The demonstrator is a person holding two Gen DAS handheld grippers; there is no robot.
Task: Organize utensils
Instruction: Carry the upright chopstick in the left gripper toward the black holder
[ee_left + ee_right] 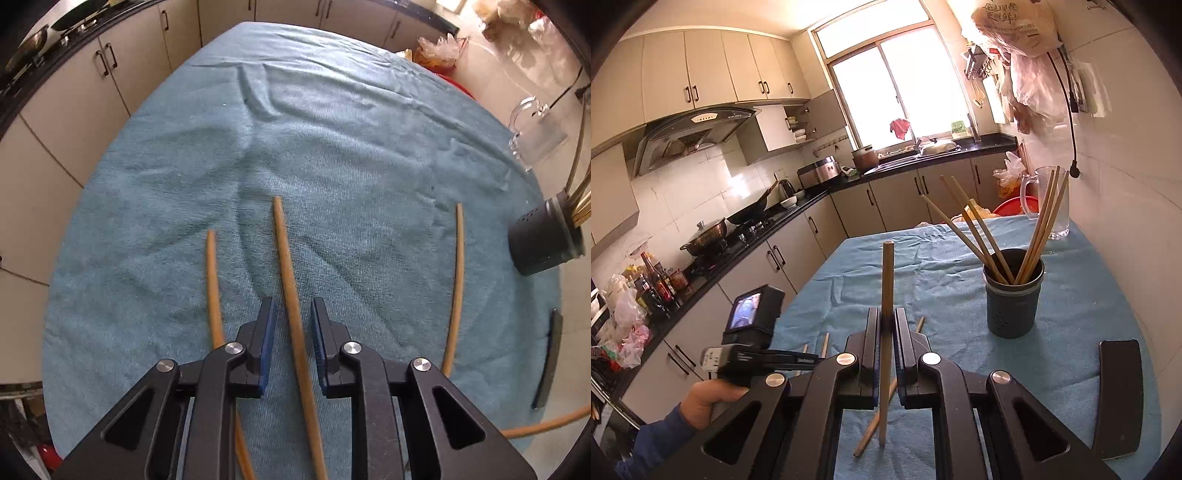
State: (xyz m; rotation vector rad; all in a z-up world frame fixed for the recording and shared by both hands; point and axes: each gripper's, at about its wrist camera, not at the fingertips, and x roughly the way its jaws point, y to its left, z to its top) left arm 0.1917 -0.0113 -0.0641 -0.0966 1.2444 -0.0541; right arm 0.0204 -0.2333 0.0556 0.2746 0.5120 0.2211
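Wooden chopstick (886, 321), pale tan and long, is clamped upright in my right hand-held gripper (886, 350), jaws closed on its middle, tip pointing up. Dark grey perforated cylindrical utensil holder (1013, 302) stands ahead and to the right of it on the blue terry cloth (1071, 295) covering the counter, so I judge the next move is forward-right, then down w/ the stick kept vertical.

Left hand-held gripper (293, 325) is released, jaws apart, straddling a second wooden chopstick (286, 266) lying flat; its long axis runs near-to-far, in line w/ the fingers. Jaws not touching it as far as I can tell.

Counts: left view shows 3 chopsticks lying roughly parallel on the cloth, plus part of another at the near right edge. Holder has approx 6 sticks, leaning left and right; exact no. hard to tell. 1 clear glass pitcher (1049, 206) far right, 1 dark flat object (1119, 398) near right.
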